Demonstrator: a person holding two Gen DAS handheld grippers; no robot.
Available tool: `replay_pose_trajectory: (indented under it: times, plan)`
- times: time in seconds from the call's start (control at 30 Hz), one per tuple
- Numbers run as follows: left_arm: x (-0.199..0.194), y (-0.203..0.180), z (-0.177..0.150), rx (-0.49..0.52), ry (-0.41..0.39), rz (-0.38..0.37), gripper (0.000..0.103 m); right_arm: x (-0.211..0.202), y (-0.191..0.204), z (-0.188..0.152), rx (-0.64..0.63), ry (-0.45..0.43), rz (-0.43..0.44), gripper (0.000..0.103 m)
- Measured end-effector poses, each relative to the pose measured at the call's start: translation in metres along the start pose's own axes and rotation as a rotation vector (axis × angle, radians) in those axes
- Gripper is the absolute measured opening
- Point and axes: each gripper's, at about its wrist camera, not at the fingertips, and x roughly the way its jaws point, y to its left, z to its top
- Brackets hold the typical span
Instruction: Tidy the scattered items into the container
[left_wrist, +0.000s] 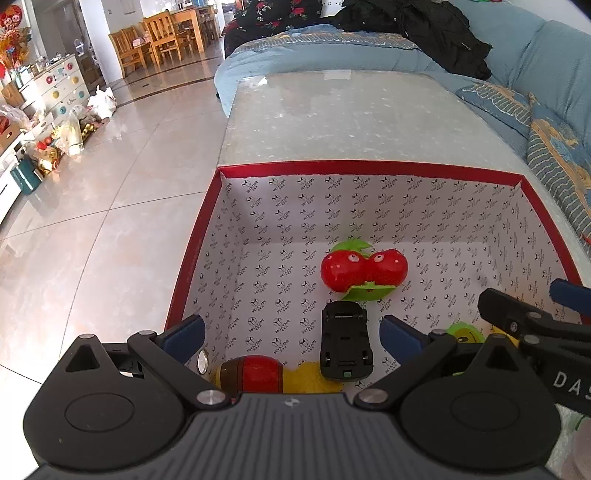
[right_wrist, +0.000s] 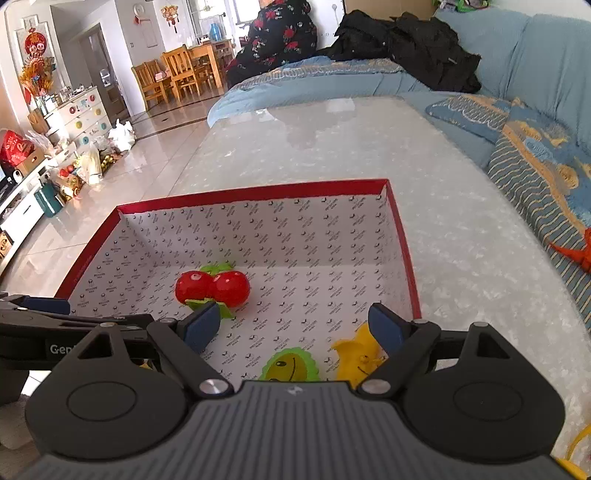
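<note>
A red-rimmed box (left_wrist: 369, 166) with a white patterned lining stands on the glass table. Inside lie a red twin-cherry toy (left_wrist: 364, 271), an upturned black toy car (left_wrist: 345, 345), a red and brown barrel toy (left_wrist: 253, 373) and a green smiley toy (left_wrist: 465, 332). My left gripper (left_wrist: 291, 336) hangs open over the box's near end; the car lies beyond its fingers, untouched. In the right wrist view my right gripper (right_wrist: 293, 326) is open above the box (right_wrist: 258, 192), with the cherry toy (right_wrist: 212, 288), smiley toy (right_wrist: 290, 365) and a yellow toy (right_wrist: 356, 356) below it.
The glass table (right_wrist: 461, 240) stretches beyond the box. A blue sofa (right_wrist: 535, 177) runs along the right, with an orange toy (right_wrist: 576, 251) on it. A person in a flowered top (right_wrist: 280, 33) sits at the far end. Tiled floor (left_wrist: 110, 221) lies to the left.
</note>
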Motion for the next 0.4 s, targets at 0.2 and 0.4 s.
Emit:
replay_pose_trajectory:
  times: [0.2, 0.4]
  plan:
    - [-0.0031, -0.0011, 0.0001, 0.014, -0.008, 0.007, 0.103, -0.0044, 0.0025, -0.0014, -0.03, -0.025, -0.036, 0.085]
    - [-0.0048, 0.0018, 0.0005, 0.002, 0.002, -0.015, 0.103, -0.0068, 0.0026, -0.0013, -0.038, -0.028, -0.08, 0.085]
